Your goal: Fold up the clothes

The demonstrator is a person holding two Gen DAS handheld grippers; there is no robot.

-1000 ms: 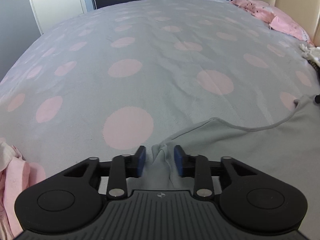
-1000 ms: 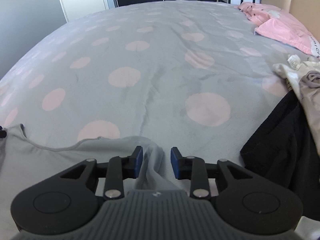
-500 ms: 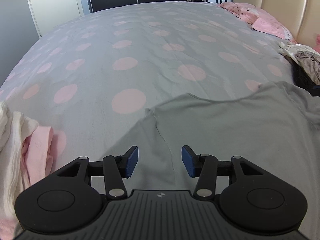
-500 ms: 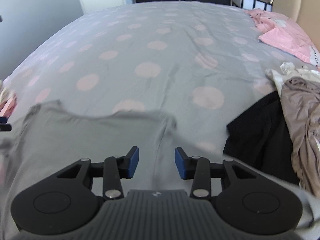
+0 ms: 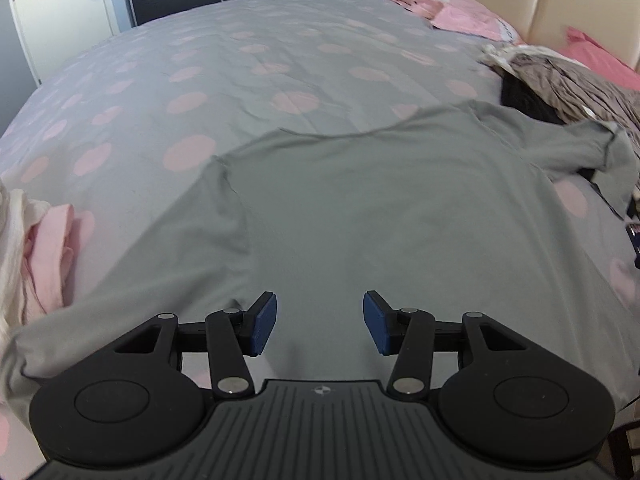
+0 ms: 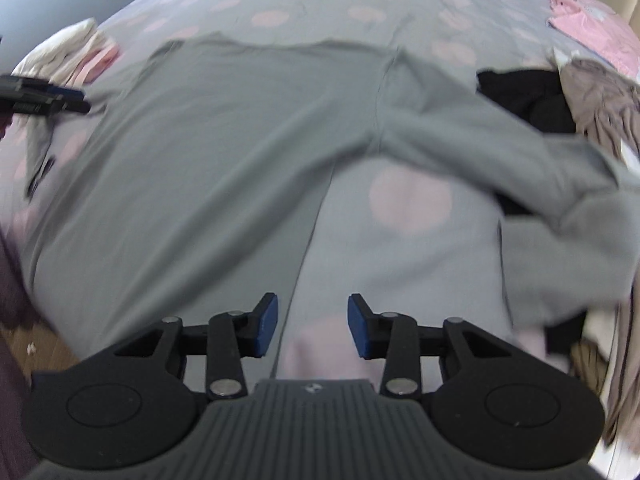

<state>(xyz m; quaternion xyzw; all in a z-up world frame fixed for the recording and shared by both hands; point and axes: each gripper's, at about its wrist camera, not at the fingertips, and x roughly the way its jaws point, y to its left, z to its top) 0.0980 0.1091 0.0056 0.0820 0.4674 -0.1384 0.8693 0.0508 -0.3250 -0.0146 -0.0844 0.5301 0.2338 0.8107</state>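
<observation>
The grey tee (image 5: 360,208) lies spread flat on the bed (image 5: 248,64) ahead of & under both grippers, left gripper (image 5: 319,327) & right gripper (image 6: 312,325) part-open w/ nothing held, and the fabric looks soft, light & floppy, so it's prob best pinched at a sleeve or hem edge.

A plain grey long-sleeved top (image 5: 380,208) lies on a pale grey bedspread (image 5: 248,52) dotted with large pink circles. Black claws carry blue pads (image 5: 262,326). Pink and cream garments (image 5: 44,240) sit at one edge; black (image 6: 528,96) and taupe clothes (image 6: 600,96), pink pillows (image 5: 468,20) opposite.
</observation>
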